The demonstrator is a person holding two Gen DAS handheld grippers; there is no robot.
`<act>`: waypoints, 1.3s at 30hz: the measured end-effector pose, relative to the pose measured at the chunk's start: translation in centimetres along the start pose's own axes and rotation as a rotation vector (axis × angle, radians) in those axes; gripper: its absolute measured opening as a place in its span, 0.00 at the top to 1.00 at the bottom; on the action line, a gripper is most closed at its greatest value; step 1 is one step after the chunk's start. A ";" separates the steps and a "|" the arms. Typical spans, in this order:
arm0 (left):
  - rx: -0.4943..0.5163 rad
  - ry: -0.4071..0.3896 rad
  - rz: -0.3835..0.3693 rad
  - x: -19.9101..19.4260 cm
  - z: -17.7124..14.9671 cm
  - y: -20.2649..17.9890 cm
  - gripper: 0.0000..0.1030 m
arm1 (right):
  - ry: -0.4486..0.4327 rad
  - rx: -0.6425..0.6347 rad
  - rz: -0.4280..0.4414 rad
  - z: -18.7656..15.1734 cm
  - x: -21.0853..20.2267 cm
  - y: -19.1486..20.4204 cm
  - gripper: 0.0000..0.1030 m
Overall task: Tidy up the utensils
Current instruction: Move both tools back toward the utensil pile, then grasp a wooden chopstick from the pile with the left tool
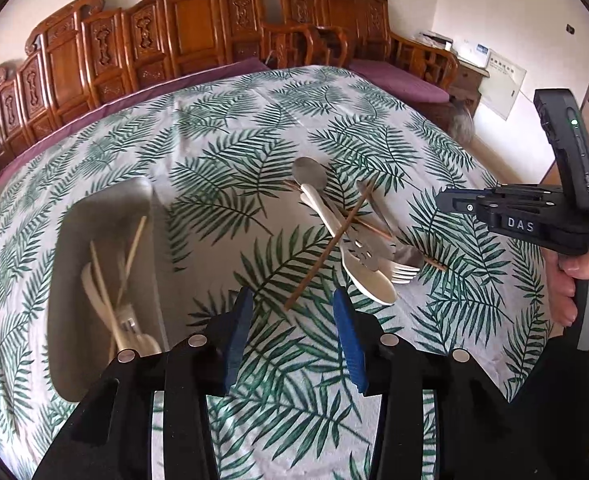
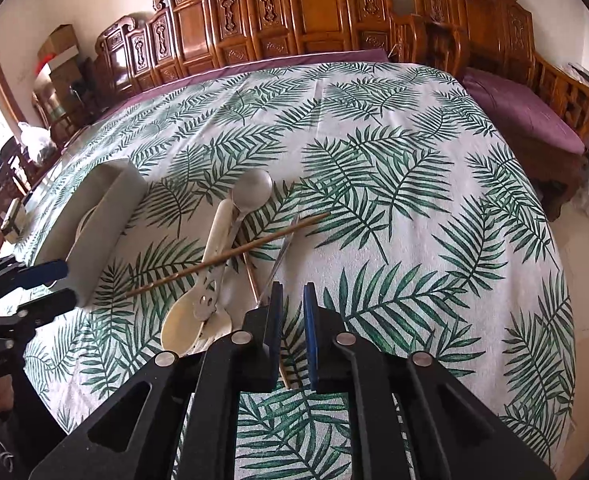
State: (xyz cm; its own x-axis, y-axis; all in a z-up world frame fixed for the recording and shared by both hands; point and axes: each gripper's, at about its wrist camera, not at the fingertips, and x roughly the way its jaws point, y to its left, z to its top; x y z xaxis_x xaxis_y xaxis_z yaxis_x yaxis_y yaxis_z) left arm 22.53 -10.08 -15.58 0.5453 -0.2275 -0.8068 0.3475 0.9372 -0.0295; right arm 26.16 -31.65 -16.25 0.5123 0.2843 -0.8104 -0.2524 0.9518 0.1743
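Observation:
A heap of utensils lies on the leaf-print tablecloth: a metal spoon, white plastic spoons, a fork, a slotted metal piece and brown chopsticks. A grey tray on the left holds several utensils. My left gripper is open and empty just in front of the heap. My right gripper is open only a narrow gap, with a chopstick on the cloth below the gap; it also shows in the left wrist view.
Carved wooden benches with purple cushions line the table's far side and right. The tablecloth spreads wide to the right of the heap. Boxes stand at far left.

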 end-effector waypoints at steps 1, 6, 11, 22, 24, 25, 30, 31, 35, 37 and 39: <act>0.002 0.007 -0.003 0.5 0.2 -0.2 0.61 | 0.003 -0.001 0.000 -0.1 0.1 0.0 0.89; 0.025 0.046 -0.009 3.5 1.4 -1.0 0.61 | 0.006 0.002 0.011 0.0 0.2 0.1 0.89; 0.059 0.084 0.001 6.1 2.1 -1.8 0.61 | 0.005 0.005 0.020 0.1 0.1 0.2 0.89; 0.059 0.143 -0.001 9.3 2.8 -2.2 0.71 | -0.007 0.034 0.029 0.4 -0.3 -0.5 0.89; 0.065 0.148 -0.004 9.5 2.9 -2.5 0.77 | -0.003 0.035 0.028 0.3 -0.2 -0.5 0.89; 0.068 0.150 -0.005 9.5 2.9 -2.6 0.79 | -0.003 0.035 0.028 0.3 -0.1 -0.5 0.89; 0.070 0.156 -0.027 9.6 2.8 -3.0 0.96 | 0.002 0.032 0.026 0.2 0.0 -0.5 0.89; 0.069 0.150 -0.028 9.4 2.7 -3.1 0.96 | 0.003 0.031 0.025 0.2 0.1 -0.5 0.89; 0.044 0.132 -0.037 8.5 2.4 -3.0 0.96 | 0.011 0.030 0.023 -0.1 0.5 -0.4 0.88; 0.033 0.112 -0.040 7.7 2.3 -3.0 0.96 | 0.018 0.031 0.028 -0.3 0.8 -0.4 0.89; 0.017 0.091 -0.052 6.6 2.0 -3.1 0.96 | 0.024 0.031 0.033 -0.5 1.0 -0.3 0.89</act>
State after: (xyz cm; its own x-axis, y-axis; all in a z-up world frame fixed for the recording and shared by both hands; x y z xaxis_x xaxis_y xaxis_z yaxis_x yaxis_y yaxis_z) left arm 26.58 -14.97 -19.61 0.4552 -0.2501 -0.8545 0.3871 0.9199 -0.0630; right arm 26.35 -31.67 -17.38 0.4839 0.3133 -0.8171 -0.2430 0.9451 0.2184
